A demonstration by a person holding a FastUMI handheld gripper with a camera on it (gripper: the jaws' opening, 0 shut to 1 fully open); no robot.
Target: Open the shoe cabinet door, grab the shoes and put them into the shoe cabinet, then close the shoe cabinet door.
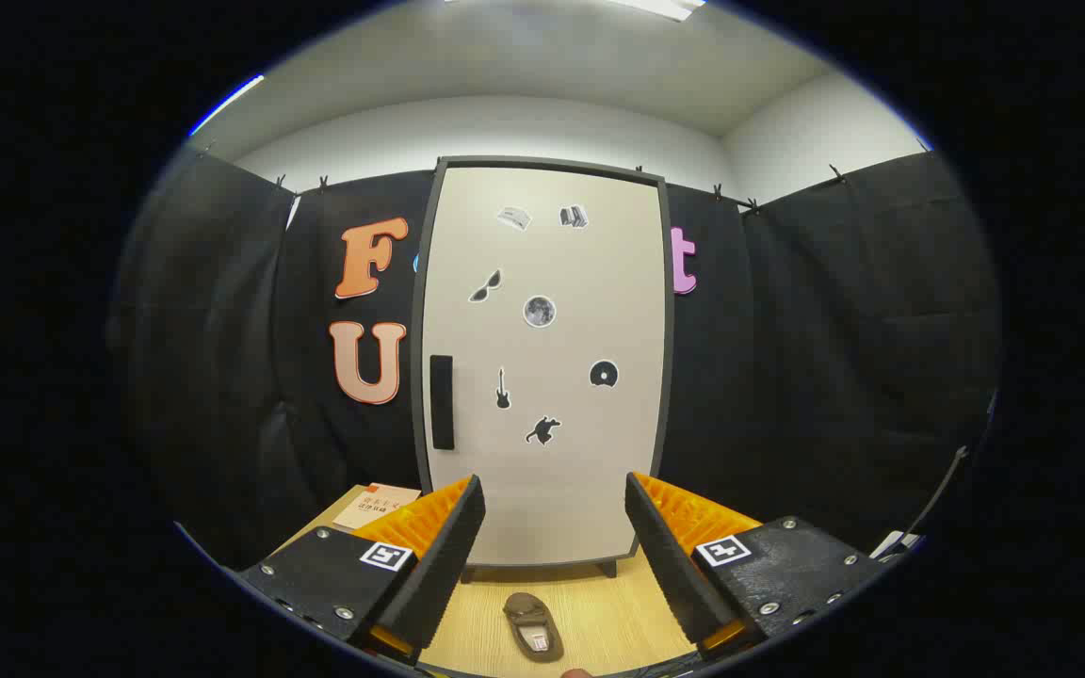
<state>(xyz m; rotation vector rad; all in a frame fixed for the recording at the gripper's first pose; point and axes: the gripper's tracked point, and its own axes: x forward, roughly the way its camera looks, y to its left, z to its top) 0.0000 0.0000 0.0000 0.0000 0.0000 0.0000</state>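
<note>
Gripper (554, 527) with fingers spread wide, nothing between them, facing the shoe cabinet (542, 367). The cabinet stands upright on the wooden table (599, 612) against the black cloth wall; its pale door (561, 490) is closed, bearing several small dark stickers, with a dark vertical handle (442, 402) near its left edge. A single brown shoe (533, 625) lies on the table in front of the cabinet, below the gap between the fingers. A booklet (376, 505) lies left of the cabinet's base.
</note>
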